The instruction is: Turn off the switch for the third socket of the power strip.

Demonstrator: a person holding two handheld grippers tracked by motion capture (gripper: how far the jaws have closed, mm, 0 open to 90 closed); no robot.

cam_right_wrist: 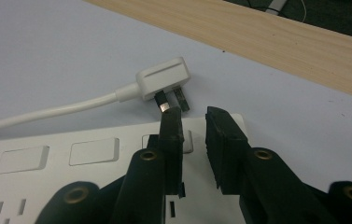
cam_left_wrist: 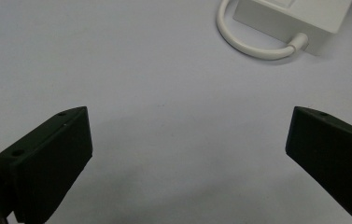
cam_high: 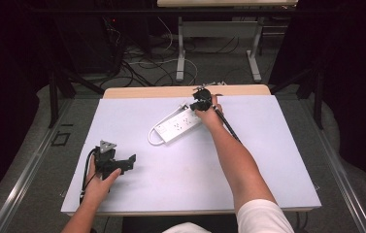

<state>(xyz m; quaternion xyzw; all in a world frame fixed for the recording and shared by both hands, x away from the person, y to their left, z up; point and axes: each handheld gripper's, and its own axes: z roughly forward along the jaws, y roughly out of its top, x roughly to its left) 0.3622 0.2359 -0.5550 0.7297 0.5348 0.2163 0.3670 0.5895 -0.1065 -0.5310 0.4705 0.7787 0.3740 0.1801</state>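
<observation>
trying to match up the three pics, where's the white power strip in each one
High view: the power strip lies slanted at the table's middle-far part, just left of the right gripper.
Left gripper view: its cord end sits in the top right corner, beyond the open jaws.
Right gripper view: it runs along the bottom left, under the jaws.
Shared landmark: the white cord.

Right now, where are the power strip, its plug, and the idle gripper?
power strip (cam_high: 176, 125), high view, middle of its top face.
plug (cam_right_wrist: 163, 78), right gripper view, white body.
left gripper (cam_left_wrist: 187, 154), left gripper view, midway between its open fingers.
</observation>
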